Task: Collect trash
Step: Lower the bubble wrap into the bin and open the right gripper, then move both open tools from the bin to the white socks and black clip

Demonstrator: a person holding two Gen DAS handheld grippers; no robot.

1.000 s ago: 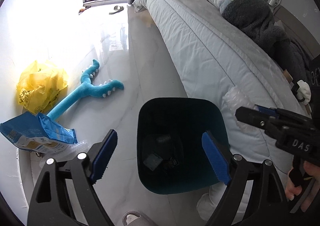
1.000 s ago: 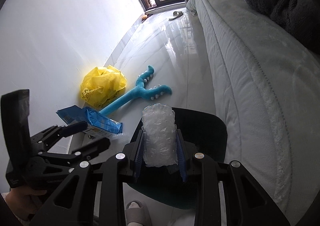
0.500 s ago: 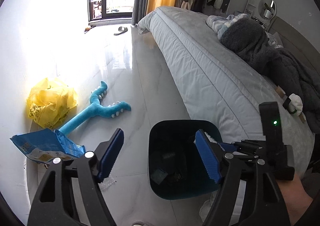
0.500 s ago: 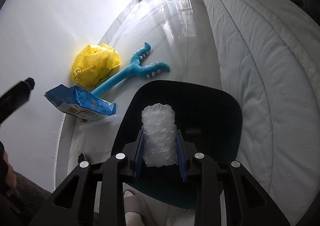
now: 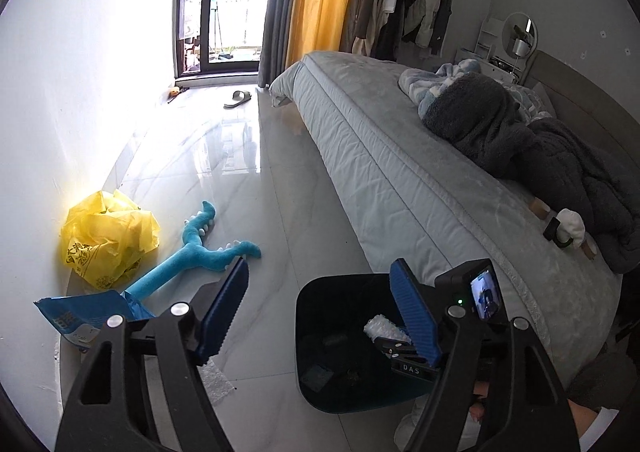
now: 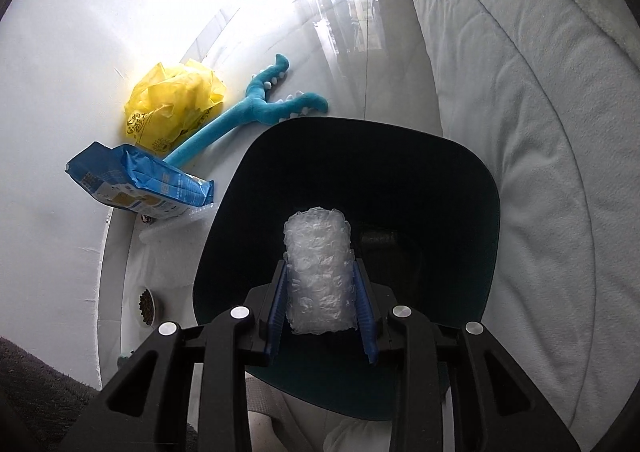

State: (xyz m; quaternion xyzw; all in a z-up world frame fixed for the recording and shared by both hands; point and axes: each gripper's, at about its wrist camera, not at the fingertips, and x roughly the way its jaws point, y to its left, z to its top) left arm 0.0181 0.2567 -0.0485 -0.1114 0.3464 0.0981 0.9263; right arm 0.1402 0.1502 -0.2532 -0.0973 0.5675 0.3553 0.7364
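Right gripper (image 6: 320, 316) lowered into bin (image 6: 472, 180), fingers easing off bubble wrap (image 6: 318, 272).

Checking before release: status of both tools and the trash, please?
Left tool open, empty. Right tool shut on bubble wrap, over bin. Nothing in the way.

The right gripper (image 6: 320, 312) is pointing steeply down over the dark bin (image 6: 486, 220), its jaws just starting to open while the blue pads are still pressing a roll of bubble wrap (image 6: 318, 272). The left gripper (image 5: 320, 312) is hanging beside the bin's rim (jaws wide, nothing between them).
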